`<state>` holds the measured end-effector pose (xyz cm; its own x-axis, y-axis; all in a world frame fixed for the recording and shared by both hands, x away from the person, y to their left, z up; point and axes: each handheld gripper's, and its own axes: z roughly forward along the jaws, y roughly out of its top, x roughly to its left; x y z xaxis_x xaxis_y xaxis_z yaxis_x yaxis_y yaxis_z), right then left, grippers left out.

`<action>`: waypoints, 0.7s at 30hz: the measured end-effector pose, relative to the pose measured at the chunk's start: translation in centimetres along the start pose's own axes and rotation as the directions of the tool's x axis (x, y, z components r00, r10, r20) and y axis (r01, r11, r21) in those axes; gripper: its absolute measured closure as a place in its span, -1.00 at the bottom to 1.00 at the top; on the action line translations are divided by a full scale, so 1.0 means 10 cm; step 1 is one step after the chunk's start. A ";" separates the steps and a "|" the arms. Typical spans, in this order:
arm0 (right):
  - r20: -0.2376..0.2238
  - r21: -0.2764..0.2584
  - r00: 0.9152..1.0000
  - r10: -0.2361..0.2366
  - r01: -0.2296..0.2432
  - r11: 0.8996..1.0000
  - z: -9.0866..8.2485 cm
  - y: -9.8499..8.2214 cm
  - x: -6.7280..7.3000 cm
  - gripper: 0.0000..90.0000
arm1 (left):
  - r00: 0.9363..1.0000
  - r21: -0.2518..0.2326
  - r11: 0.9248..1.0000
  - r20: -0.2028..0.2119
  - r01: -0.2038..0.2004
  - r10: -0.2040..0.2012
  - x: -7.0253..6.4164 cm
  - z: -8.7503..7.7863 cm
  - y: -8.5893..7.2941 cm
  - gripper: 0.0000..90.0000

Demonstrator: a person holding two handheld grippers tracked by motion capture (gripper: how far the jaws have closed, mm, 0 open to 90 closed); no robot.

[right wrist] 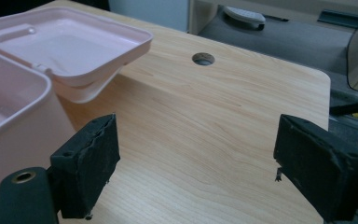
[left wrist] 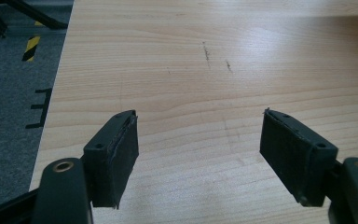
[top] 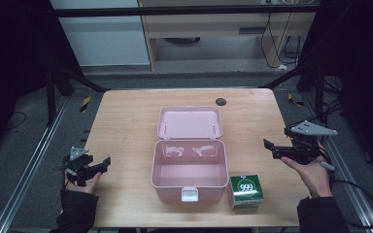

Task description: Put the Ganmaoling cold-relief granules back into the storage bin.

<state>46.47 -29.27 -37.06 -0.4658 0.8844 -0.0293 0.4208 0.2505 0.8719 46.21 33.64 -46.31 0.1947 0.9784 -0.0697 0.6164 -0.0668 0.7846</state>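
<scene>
Pink plastic box (top: 189,167) sits open; both hand-held grippers (top: 93,170) (top: 278,149) gape wide and empty, and a careless reach could shove its raised lid (top: 190,122).

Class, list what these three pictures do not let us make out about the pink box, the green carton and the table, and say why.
- Green carton, high view: the small print around "999" is too small to read.
- Pink box, right gripper view: its front and white latch are cut off by the left edge.
- Box lid, both views: its outer face is turned away.
- Hole in the table: what lies under it is too dark to tell.
</scene>
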 end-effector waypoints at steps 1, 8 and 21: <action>-0.007 0.008 1.000 -0.017 0.017 1.000 0.00 0.03 0.01 -0.69 | 1.000 0.002 1.000 -0.001 -0.002 0.002 0.00 0.00 0.00 -0.39; -0.072 0.037 0.993 -0.096 0.099 0.994 -0.01 0.20 0.12 -0.73 | 1.000 0.012 1.000 0.000 -0.016 0.016 -0.01 0.01 0.00 -0.38; -0.165 0.083 0.969 -0.186 0.201 0.976 -0.03 0.28 0.20 -0.81 | 1.000 0.026 0.999 0.003 -0.031 0.031 -0.03 0.02 -0.01 -0.38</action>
<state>46.48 -26.93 -34.48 -0.6581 0.7449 -0.1097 0.3811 0.4552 0.8047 46.28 33.28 -46.46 0.2162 0.9752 -0.0477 0.6295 -0.1019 0.7703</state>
